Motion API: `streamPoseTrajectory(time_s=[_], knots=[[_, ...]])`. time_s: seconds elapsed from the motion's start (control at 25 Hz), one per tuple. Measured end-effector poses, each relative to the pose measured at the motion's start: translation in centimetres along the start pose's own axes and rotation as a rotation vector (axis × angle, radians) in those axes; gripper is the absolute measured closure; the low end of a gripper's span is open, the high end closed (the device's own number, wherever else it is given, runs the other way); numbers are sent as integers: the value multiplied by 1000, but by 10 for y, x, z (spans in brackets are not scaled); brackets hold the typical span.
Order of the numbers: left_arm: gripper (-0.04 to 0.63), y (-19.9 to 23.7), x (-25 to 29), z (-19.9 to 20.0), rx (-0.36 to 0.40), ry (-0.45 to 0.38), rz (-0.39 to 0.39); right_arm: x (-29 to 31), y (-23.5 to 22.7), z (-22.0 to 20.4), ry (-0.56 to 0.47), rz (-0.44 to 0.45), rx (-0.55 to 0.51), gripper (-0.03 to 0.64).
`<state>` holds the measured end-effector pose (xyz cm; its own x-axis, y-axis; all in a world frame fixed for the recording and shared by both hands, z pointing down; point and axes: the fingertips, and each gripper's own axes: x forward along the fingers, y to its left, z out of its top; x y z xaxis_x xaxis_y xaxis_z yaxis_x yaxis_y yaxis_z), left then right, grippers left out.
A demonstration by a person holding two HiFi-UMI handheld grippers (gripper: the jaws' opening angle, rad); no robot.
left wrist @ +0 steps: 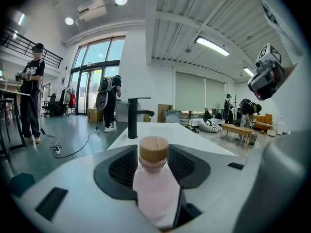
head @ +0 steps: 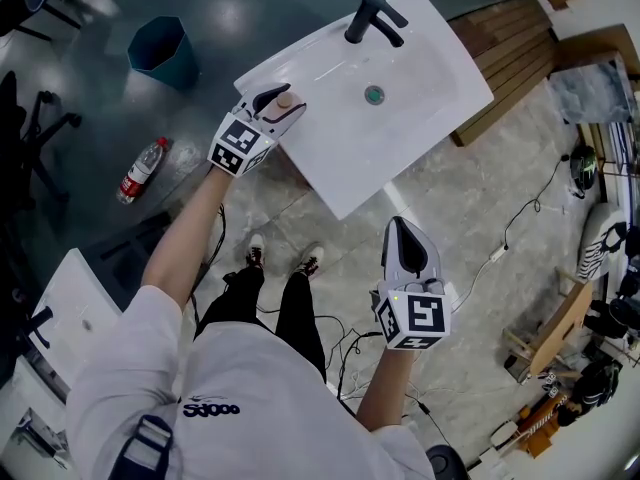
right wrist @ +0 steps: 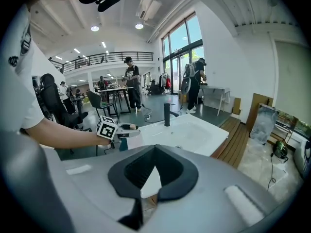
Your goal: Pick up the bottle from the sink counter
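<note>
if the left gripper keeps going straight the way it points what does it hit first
The bottle: it stands between the left gripper's closing jaws, right in its line. Past it the faucet looks next, slightly to the left, though depth is unclear.

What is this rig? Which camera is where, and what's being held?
There is no robot: a person holds a two-jaw gripper in each hand. The head view looks down from the person's head, and the two gripper views look along each gripper's own jaws. At a corner of the white sink counter, which has a black faucet, stands a pale pink bottle with a wooden cap. The left gripper has its jaws closing around the bottle, but a firm grip isn't evident yet. The right gripper is shut and empty, away from the sink.
</note>
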<state>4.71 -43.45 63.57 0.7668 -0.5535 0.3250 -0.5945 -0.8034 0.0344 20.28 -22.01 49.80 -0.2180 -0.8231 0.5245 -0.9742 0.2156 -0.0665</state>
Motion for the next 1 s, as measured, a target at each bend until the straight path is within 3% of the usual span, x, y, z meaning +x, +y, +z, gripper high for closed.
streamPoseTrajectory(time_s=[0.16, 0.72, 1.0], knots=[[456, 1, 4, 0, 27, 11, 11, 3, -1, 1, 1, -1, 1, 607], [477, -3, 1, -1, 27, 43, 59, -5, -15, 3, -23, -33, 30, 607], [477, -28, -14, 12, 3, 39, 38, -18, -24, 5, -41, -59, 45, 607]])
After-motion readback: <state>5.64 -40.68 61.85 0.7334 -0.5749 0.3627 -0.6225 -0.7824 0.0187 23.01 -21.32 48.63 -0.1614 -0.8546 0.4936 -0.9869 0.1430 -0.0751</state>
